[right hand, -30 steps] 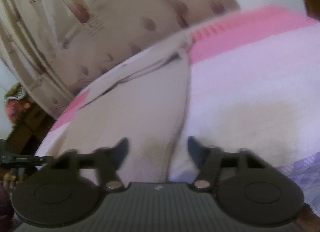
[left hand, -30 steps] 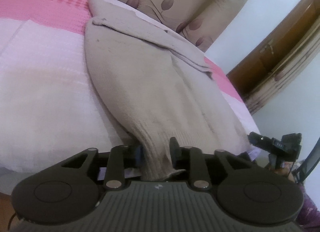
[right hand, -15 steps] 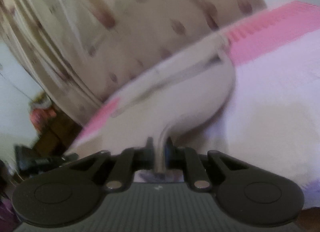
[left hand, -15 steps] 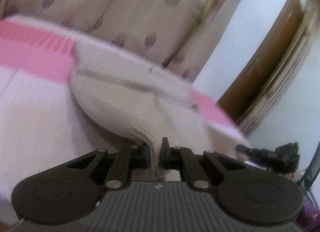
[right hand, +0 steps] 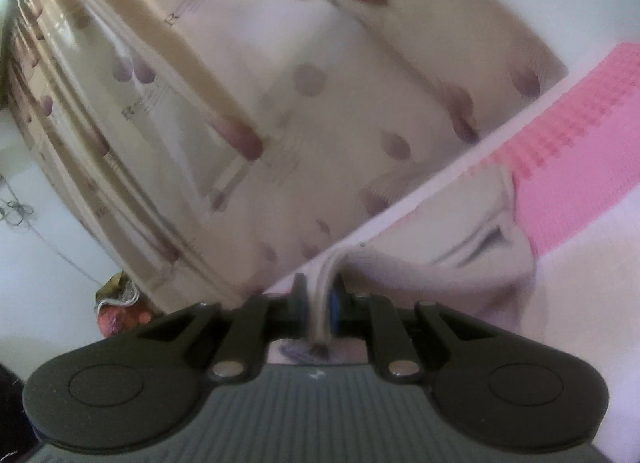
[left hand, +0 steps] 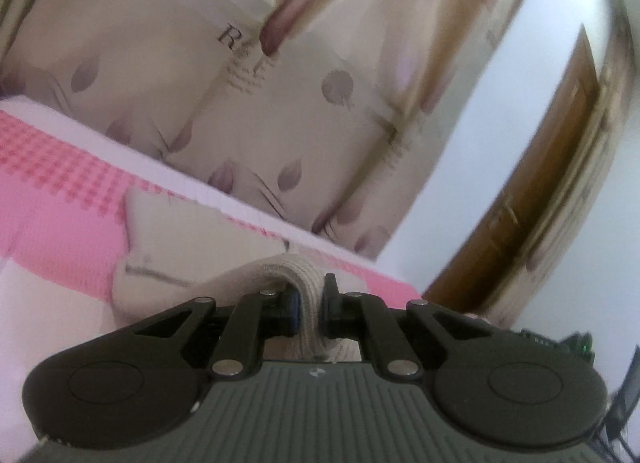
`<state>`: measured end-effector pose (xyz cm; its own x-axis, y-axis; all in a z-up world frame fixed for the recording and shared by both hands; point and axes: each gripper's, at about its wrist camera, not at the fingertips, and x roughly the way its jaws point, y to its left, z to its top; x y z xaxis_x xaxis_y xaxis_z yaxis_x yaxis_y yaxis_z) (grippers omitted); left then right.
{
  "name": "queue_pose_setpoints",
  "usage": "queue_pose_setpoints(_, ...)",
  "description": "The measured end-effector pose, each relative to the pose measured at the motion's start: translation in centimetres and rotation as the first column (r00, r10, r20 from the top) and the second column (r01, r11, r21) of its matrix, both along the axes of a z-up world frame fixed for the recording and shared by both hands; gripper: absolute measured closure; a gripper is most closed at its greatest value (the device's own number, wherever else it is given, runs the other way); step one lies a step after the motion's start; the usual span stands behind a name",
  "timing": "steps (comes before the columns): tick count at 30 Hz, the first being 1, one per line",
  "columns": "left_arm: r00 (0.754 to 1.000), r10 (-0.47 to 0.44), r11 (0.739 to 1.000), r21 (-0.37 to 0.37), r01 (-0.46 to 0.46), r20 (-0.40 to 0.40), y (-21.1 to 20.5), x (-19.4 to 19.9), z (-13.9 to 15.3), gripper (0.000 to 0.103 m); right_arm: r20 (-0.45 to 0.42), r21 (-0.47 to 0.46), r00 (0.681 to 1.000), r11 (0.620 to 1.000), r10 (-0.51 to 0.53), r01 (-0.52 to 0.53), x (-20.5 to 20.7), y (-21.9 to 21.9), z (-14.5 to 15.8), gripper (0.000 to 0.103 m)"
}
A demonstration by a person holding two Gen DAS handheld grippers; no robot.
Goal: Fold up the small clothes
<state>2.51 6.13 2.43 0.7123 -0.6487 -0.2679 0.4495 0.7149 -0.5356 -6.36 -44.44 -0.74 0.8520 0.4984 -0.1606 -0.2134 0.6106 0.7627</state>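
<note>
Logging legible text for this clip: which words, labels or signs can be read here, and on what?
"R": large letter printed on the curtain, left wrist view; the smaller lines beneath it are too blurred to read.
"R": same print on the curtain in the right wrist view, blurred; the rest is unreadable.
No other text shows.

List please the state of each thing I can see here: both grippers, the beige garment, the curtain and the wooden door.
Left gripper: shut on the garment's ribbed hem.
Right gripper: shut on the garment's edge.
Garment: near edge lifted, far part lying on the bed.
Curtain: drawn behind the bed.
Door: too blurred to tell.
</note>
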Motion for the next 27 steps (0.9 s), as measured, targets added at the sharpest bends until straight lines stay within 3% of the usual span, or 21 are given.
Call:
queue_pose_setpoints(7, 0.996, 0.089, 0.996, -0.001, -0.089, -0.026, -0.7, 5.5, 1.0, 0.093, -0.003, 0.005, 0.998, 0.998, -0.056, 0.056, 5.7, -1.3, 0.5, 0.092)
queue_pose_setpoints(14, 0.984, 0.166, 0.986, -0.004, -0.167, -0.066, -1.4, 10.5, -0.2, 0.093, -0.043, -0.019, 0.994, 0.995, -0.103, 0.102, 11.4, -2.8, -0.4, 0.092)
queue_pose_setpoints(27, 0.936, 0.295, 0.955, 0.046, -0.292, -0.19, -2.5, 19.2, -5.8, 0.093, -0.211, -0.004, 0.966, 0.989, -0.147, 0.149, 19.9, -3.6, -7.1, 0.091)
